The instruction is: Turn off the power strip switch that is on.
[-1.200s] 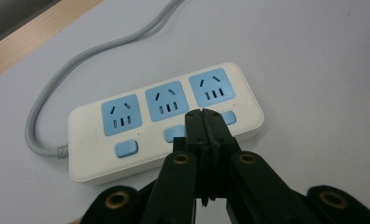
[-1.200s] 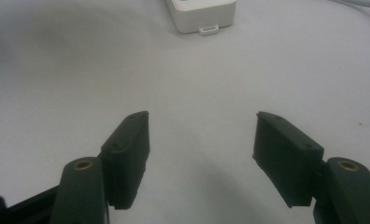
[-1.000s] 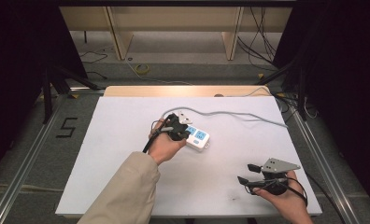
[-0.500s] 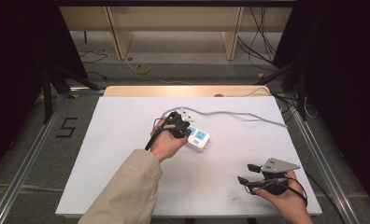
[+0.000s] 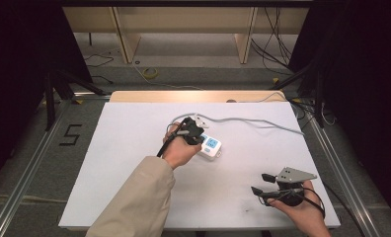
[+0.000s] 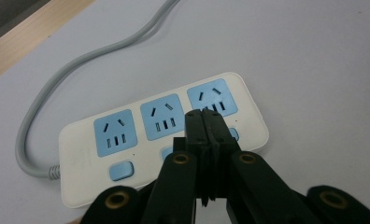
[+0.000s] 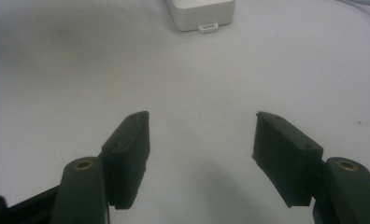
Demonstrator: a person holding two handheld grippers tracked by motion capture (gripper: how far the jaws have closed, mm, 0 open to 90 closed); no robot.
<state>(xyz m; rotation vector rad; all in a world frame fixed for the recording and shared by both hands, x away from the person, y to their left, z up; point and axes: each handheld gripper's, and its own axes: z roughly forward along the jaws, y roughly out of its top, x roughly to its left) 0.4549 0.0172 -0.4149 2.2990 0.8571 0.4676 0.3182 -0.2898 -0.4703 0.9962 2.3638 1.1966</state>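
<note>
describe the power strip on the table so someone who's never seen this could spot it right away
Start at the white table and look to its middle, just under the closed left tool. The power strip lies flat there: a white block with three blue sockets in a row, a blue button below each, and a grey cord looping off one end.

— Is there anything here you can actually read?

— One mark: a black "5" (image 5: 71,134) on the grey floor, well off to the left of my left gripper (image 5: 192,131), beyond the table's edge; it stands alone, nothing written beside it.

— And the power strip (image 6: 164,135) under your left gripper?

— A faint grey imprint sits on its white face, left of my closed jaws in the left gripper view, beside the nearest blue button; too pale to make out; the blue sockets carry no lettering I can read.
</note>
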